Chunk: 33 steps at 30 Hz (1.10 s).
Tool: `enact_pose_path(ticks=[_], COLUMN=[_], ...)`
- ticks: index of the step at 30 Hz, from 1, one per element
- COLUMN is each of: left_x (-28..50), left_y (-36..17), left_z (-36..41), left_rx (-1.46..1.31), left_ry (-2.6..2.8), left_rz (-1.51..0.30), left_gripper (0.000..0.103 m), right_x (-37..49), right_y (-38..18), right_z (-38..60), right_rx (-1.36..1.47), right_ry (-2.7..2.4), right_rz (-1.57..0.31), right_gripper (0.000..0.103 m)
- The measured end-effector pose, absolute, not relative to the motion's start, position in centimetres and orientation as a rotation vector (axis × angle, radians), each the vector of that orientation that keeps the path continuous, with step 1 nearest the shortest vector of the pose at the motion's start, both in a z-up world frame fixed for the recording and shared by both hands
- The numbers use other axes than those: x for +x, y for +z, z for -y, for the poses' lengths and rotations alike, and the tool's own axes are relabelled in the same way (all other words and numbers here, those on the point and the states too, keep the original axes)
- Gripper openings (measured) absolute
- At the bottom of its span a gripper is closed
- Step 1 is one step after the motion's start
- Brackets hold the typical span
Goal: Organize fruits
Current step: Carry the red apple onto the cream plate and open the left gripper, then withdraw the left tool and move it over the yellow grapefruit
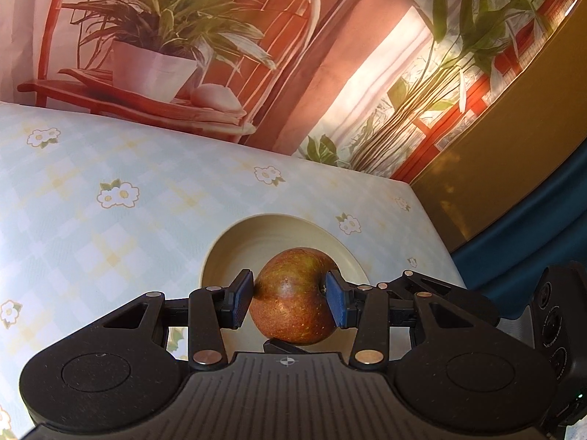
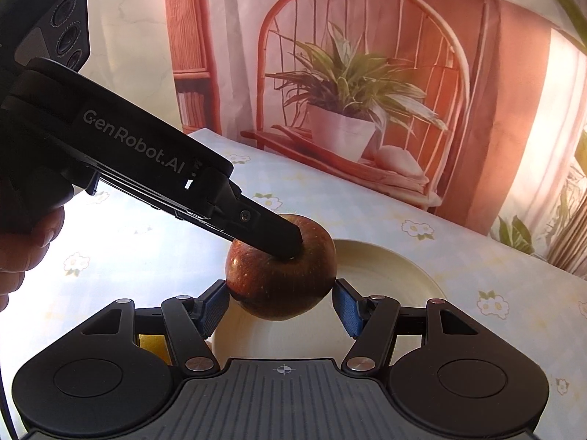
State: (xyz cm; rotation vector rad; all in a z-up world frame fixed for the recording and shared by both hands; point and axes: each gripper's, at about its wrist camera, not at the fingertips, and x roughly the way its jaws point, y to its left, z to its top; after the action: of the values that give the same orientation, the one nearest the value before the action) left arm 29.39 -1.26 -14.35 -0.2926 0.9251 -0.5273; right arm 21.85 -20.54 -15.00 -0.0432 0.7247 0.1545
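A red-brown apple [image 1: 293, 297] hangs over a cream plate [image 1: 256, 234] on the flowered tablecloth. My left gripper [image 1: 290, 299] is shut on it, with a blue pad pressed against each side. In the right wrist view the same apple [image 2: 282, 282] sits between the blue pads of my right gripper [image 2: 280, 302], and both pads touch its lower sides. The left gripper's upper finger [image 2: 271, 233] reaches in from the left and presses into the apple's top dimple. The plate [image 2: 396, 275] lies just behind and below the apple.
A yellow fruit [image 2: 154, 344] shows partly under the right gripper's left linkage. A person's hand [image 2: 25, 249] grips the left tool at the left edge. A printed backdrop of a potted plant [image 2: 352, 102] stands behind the table. The table's right edge [image 1: 436, 234] drops off beside the plate.
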Motion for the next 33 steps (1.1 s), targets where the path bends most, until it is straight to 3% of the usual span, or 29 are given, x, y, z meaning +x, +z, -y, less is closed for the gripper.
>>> enact_pose_path(ticks=[21,25,33], left_x=[33.3,32.8,29.2], left_y=[-17.7,-17.1,-14.1], left_z=[0.6,0.6,-0.8], left_rx=[-0.304,-0.278,-0.207], left_ry=[-0.488,-0.460,-0.393], left_rz=[-1.009,-0.990,-0.890], left_gripper=[0.046,0.046,0.046], right_x=[26.2,25.9,23.4], right_y=[-19.1,-18.8,-16.5], right_z=[21.0,21.1,21.5], right_rx=[-0.029,-0.024,-0.022], right_ry=[0.148,0.132,0.093], right_rz=[-0.813,-0.825,-0.779], right_gripper=[0.059,0.063,0.062])
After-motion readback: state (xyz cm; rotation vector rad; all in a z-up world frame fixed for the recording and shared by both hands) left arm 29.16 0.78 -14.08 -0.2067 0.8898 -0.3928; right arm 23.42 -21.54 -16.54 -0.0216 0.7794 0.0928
